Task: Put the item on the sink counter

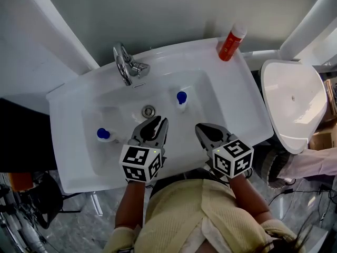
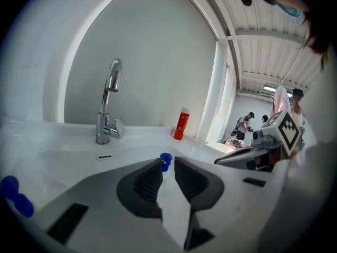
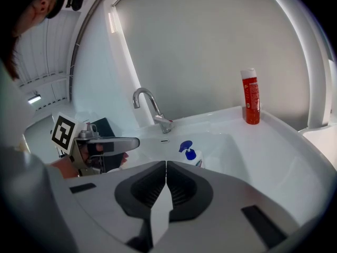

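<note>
Head view: a pump bottle with a blue top stood upright in the basin of the sink, right of the drain. A second bottle sat by the basin's left wall. A red bottle occupied the back-right corner, with bare rim beside it.

Left gripper view: the left gripper had its jaws slightly apart, nothing pinched.

Right gripper view: the right gripper had its jaws pressed together. The pump nozzle pointed left, toward the faucet — the label was too small to read.
</note>
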A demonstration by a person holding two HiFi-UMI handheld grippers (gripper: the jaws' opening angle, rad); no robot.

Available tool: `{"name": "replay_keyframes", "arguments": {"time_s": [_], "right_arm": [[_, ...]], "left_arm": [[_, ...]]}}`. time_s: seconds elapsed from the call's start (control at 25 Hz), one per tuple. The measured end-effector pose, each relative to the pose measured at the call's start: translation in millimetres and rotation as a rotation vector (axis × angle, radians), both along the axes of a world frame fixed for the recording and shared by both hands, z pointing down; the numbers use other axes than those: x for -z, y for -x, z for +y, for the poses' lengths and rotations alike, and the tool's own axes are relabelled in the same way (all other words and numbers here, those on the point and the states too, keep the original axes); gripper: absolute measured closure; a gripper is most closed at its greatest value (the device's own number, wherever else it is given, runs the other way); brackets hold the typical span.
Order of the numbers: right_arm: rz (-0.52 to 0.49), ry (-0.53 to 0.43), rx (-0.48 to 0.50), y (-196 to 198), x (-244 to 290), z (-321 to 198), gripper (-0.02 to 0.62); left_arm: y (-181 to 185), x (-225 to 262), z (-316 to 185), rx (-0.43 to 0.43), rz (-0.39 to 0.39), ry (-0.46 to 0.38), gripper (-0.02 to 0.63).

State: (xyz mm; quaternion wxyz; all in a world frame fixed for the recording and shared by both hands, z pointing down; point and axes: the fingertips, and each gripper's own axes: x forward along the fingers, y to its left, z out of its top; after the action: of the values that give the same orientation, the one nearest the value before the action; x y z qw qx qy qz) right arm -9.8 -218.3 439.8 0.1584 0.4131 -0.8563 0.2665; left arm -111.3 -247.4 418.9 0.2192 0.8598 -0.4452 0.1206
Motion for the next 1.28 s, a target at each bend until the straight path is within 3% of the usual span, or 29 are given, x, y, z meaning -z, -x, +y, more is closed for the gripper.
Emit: {"name": "replay_keyframes", "arguments": {"time_s": [0.52, 0.92, 1.28], "right_arm": [[0.009, -0.039, 0.024, 11, 9, 5, 0.569], [0.01, -0.069, 0.015, 13, 17, 6, 0.569], [0.02, -0.094, 0.017, 14, 19, 11, 0.57]], "left_arm": [[20, 29, 16, 0.094, 0.089, -0.072, 0.552], [32, 29, 21, 0.154, 0.066, -0.094, 0.568], [45, 15, 34, 0.218, 0.046, -0.042, 0.568]]}}
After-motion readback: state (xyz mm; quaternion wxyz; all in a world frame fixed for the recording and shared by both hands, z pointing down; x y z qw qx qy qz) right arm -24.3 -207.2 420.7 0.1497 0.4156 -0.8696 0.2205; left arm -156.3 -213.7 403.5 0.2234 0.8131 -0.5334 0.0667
